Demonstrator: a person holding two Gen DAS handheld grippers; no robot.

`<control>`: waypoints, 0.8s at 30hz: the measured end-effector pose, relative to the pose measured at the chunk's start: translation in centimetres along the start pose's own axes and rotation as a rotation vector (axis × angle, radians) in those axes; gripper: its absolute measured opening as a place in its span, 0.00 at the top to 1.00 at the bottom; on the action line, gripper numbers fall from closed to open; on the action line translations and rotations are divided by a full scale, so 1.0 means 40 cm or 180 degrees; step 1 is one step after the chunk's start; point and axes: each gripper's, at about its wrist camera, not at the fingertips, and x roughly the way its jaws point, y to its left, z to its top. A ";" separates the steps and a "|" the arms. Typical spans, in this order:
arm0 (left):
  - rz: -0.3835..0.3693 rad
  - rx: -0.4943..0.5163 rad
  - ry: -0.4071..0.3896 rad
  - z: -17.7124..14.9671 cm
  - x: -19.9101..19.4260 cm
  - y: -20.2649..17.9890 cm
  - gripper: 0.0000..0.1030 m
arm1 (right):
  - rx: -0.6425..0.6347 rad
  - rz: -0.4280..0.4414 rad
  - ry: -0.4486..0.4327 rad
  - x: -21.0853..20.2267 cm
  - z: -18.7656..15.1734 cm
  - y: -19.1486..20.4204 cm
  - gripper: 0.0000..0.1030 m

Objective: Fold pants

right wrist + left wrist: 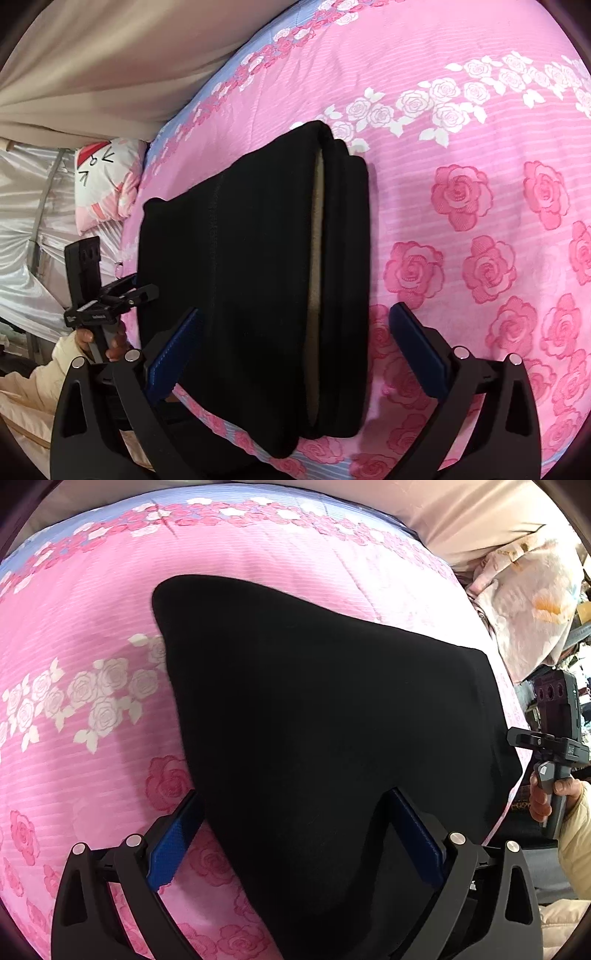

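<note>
Black pants lie folded in a flat stack on a pink rose-patterned quilt. In the right wrist view the pants show stacked layers with a tan lining at the folded edge. My left gripper is open, hovering over the near part of the pants with nothing between its blue pads. My right gripper is open above the pants' near edge, empty. The right gripper's handle shows at the right of the left wrist view, and the left gripper's handle at the left of the right wrist view.
The quilt has a blue border at its far edge. A beige curtain hangs beyond the bed. A white and red cartoon pillow lies at the bed's edge. A floral cloth lies by the bed's corner.
</note>
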 end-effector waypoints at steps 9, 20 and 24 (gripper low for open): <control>-0.0029 -0.0070 0.0004 0.020 0.030 -0.041 0.07 | 0.0080 0.0093 -0.0144 0.014 0.005 0.007 0.04; -0.0002 -0.0087 -0.0094 0.016 0.040 -0.048 0.08 | -0.0239 0.0014 -0.0266 0.020 -0.010 0.020 0.04; -0.0020 -0.0097 -0.0100 0.018 0.043 -0.048 0.05 | -0.0363 -0.0088 -0.0245 0.027 -0.008 0.039 0.04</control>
